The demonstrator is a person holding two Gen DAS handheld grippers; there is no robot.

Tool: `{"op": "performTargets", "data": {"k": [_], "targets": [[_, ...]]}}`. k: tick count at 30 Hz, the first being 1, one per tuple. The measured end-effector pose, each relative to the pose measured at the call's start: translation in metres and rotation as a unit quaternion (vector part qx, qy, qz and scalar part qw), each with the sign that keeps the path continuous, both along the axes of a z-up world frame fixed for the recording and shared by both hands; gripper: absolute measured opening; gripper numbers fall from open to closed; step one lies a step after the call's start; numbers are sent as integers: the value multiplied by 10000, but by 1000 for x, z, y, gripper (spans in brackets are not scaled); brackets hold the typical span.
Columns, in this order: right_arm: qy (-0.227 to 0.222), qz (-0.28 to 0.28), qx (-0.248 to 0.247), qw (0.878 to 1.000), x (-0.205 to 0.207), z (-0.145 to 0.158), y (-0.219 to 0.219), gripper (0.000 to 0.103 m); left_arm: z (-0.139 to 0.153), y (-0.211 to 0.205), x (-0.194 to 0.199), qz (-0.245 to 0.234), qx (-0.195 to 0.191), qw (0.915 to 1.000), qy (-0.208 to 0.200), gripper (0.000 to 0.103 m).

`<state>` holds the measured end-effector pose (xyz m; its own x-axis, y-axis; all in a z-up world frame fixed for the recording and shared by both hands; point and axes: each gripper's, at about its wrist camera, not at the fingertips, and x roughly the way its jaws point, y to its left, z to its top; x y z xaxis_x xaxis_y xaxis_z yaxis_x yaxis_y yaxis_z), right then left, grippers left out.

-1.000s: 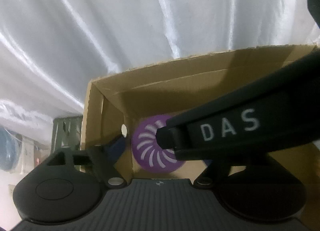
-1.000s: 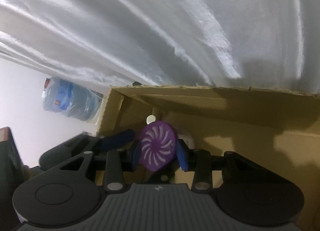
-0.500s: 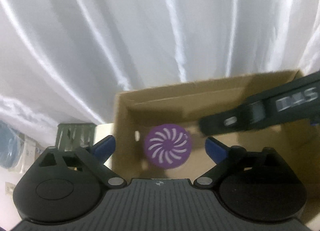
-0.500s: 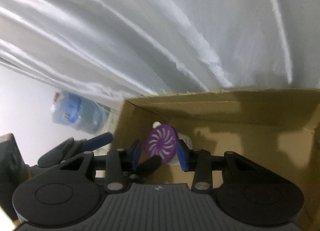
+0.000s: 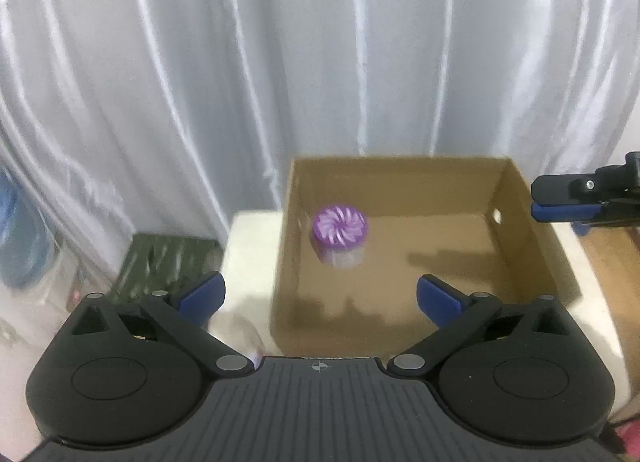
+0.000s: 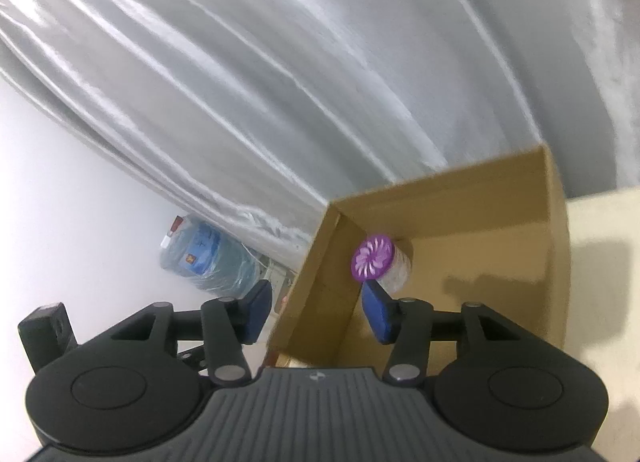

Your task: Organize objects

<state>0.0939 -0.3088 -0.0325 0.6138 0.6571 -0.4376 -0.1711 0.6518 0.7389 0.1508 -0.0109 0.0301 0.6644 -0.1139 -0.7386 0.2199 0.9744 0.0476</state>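
Observation:
A small jar with a purple swirl-patterned lid (image 5: 340,233) stands upright inside an open cardboard box (image 5: 520,222), near its far left corner. It also shows in the right wrist view (image 6: 378,262), in the same box (image 6: 556,246). My left gripper (image 5: 318,296) is open and empty, above the box's near edge. My right gripper (image 6: 318,312) is open and empty, straddling the box's left wall, a little short of the jar. The right gripper's blue fingertips (image 5: 560,212) show at the right edge of the left wrist view.
The box sits on a cream table top (image 5: 250,262). White curtains (image 5: 320,62) hang behind it. A dark green crate (image 5: 168,258) stands left of the table. A blue water jug (image 6: 208,258) stands by the wall at the left.
The right gripper opened and let go of the jar, which now stands in the box. Both grippers pulled back and up from the box; the right one moved out to the right.

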Motion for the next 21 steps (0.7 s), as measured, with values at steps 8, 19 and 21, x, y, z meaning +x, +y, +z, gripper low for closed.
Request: {"op": "performTargets", "data": {"k": [8,19,21], "targets": [[702,9,118,9975,-57,-58,10,54,-49,-4,-63,-56,-567,9979,309,103],[1735,310,-96,9843,-54,-124,51,54,-135,-25,-57,-82,-1080,9879,1108,102],[1787,350,-103,9832,-53,-126,52,54,-136,-27,-58,-113,-1159,9860,1190,102]]}}
